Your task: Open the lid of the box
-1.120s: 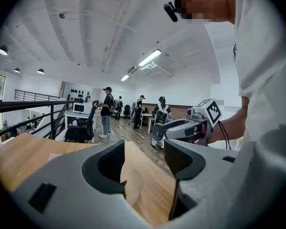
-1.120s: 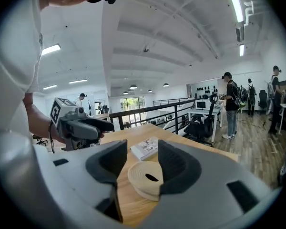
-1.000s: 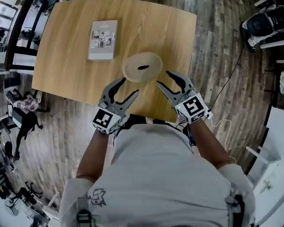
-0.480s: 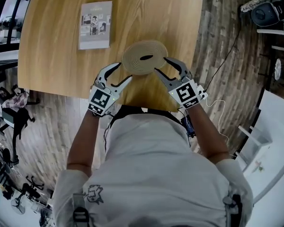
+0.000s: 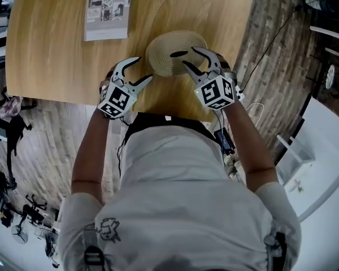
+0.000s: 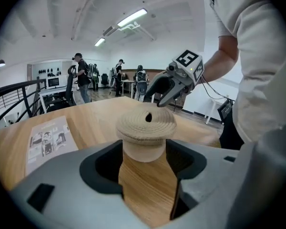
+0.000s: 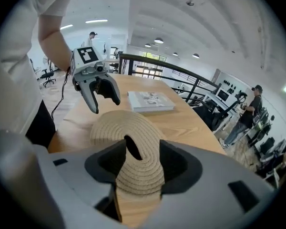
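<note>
Item: small round tan box (image 6: 144, 149) under a flat coiled-rope lid (image 5: 176, 52), the lid in place and overhanging the wall all round; a dark slot (image 5: 179, 53) is cut at the lid's centre, its long axis running roughly across the person. Location: near edge of the pale wooden desk (image 5: 56, 49), directly ahead of the person. Right gripper (image 5: 190, 56): the nearer of the two, reaching over the right part of the lid with its tips just beside the slot; jaws spreading wider, lid in the gap, pads not pressing on it, nothing held. Left gripper (image 5: 142, 69): just beside the box on its left, tips aimed at the rim; jaws likewise spreading, box in line with the gap but untouched. Judged: the slot, lying just left of the right tips, is the likely purchase. Views: only the left gripper view shows the smooth wall beneath the lid; the head view gives the top alone, the right gripper view the lid edge-on. Beyond: grey printed booklet (image 5: 107, 10), well apart, farther up the desk
</note>
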Demonstrator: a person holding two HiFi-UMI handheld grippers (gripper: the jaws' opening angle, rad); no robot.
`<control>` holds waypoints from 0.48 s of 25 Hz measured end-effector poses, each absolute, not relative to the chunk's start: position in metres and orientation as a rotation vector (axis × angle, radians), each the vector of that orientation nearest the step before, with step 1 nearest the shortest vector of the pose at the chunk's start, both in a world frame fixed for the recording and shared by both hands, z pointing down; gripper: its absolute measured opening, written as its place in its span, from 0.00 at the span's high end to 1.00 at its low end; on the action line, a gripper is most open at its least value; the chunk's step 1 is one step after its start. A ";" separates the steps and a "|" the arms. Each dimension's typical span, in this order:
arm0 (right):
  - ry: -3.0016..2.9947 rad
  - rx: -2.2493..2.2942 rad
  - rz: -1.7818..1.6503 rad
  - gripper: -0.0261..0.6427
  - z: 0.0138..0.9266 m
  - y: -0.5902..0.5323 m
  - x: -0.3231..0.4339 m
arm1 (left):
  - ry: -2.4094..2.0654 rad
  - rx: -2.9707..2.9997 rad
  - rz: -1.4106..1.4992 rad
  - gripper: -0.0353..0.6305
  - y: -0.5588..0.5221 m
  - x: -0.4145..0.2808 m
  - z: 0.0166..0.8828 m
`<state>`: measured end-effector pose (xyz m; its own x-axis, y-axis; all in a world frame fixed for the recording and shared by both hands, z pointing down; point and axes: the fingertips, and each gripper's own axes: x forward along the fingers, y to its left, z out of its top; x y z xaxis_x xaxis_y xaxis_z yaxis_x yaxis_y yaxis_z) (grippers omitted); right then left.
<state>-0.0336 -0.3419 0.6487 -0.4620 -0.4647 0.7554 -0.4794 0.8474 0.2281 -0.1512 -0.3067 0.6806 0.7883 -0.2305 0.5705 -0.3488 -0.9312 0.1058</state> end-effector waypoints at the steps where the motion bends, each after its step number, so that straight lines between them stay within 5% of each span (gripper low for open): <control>1: -2.108 0.661 -0.007 0.62 0.654 -0.343 -0.035 | -0.442 2.770 0.871 0.53 -0.306 -0.152 0.689; 12: -1.939 0.438 -0.307 0.63 0.685 -0.348 -0.053 | -0.364 2.779 0.948 0.51 -0.310 -0.135 0.731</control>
